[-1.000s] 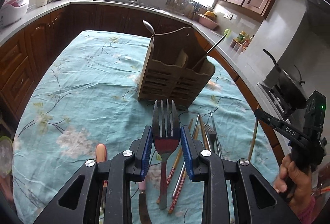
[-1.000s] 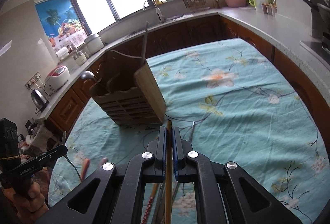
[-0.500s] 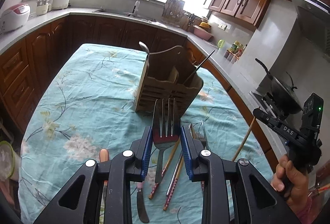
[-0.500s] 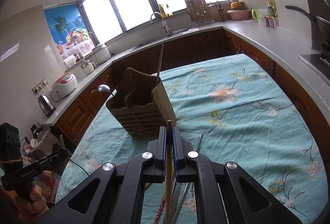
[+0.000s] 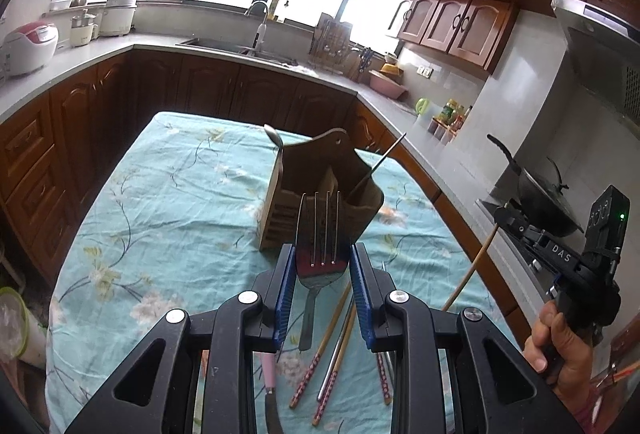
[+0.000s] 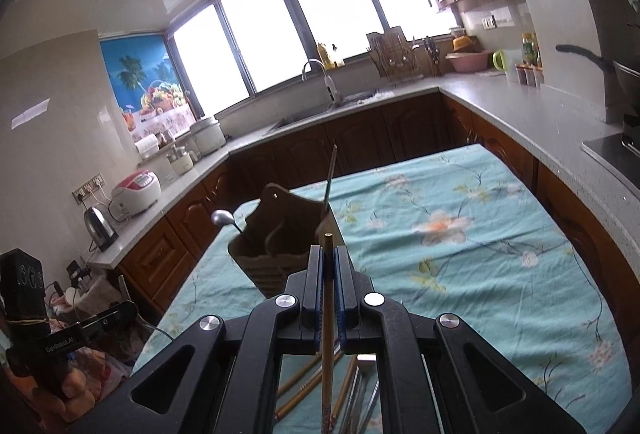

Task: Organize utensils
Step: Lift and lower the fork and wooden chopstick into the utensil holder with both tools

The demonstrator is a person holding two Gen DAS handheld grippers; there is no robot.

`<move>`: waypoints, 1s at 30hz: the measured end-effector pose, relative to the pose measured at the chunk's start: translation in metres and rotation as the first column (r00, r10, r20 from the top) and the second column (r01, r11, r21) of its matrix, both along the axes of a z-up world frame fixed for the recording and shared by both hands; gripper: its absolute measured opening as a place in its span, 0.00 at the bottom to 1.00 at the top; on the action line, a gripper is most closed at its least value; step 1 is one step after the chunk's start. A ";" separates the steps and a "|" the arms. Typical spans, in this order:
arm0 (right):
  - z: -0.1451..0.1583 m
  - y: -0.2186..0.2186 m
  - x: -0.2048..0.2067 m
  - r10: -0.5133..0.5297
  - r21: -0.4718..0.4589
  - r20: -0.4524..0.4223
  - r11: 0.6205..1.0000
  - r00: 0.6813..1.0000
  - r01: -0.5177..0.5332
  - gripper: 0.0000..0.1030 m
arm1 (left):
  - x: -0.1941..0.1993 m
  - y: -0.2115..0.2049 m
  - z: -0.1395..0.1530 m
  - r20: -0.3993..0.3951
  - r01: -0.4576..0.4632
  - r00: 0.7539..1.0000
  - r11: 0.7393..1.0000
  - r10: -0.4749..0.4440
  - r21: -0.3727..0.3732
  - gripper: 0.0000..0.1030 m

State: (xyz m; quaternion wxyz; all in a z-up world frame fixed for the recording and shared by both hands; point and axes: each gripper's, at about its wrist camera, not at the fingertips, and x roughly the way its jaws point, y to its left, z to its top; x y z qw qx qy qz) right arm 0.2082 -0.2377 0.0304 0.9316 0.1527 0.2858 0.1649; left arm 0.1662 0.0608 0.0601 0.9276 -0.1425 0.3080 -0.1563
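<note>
The left tongs (image 5: 322, 266) clamp a steel fork (image 5: 320, 234), tines pointing away toward the wooden utensil caddy (image 5: 320, 190). The right tongs (image 6: 328, 266) pinch a bamboo chopstick (image 6: 328, 314), apparently lengthwise, above the table (image 6: 480, 234).

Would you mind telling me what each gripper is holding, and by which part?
The left gripper holds a fork by its head, tines forward. The right gripper is shut on a chopstick near its top end.
</note>
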 end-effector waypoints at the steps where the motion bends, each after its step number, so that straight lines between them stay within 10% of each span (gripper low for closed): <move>1: 0.002 0.001 0.002 0.000 0.001 0.007 1.000 1.000 0.000 0.05 | 0.001 0.001 0.001 0.004 0.000 1.000 1.000 0.000 -0.001 0.25; 30: 0.064 0.023 0.088 -0.023 0.085 0.244 0.996 0.969 0.002 0.05 | 0.105 0.002 0.031 0.168 -0.032 0.985 0.999 0.037 -0.027 0.25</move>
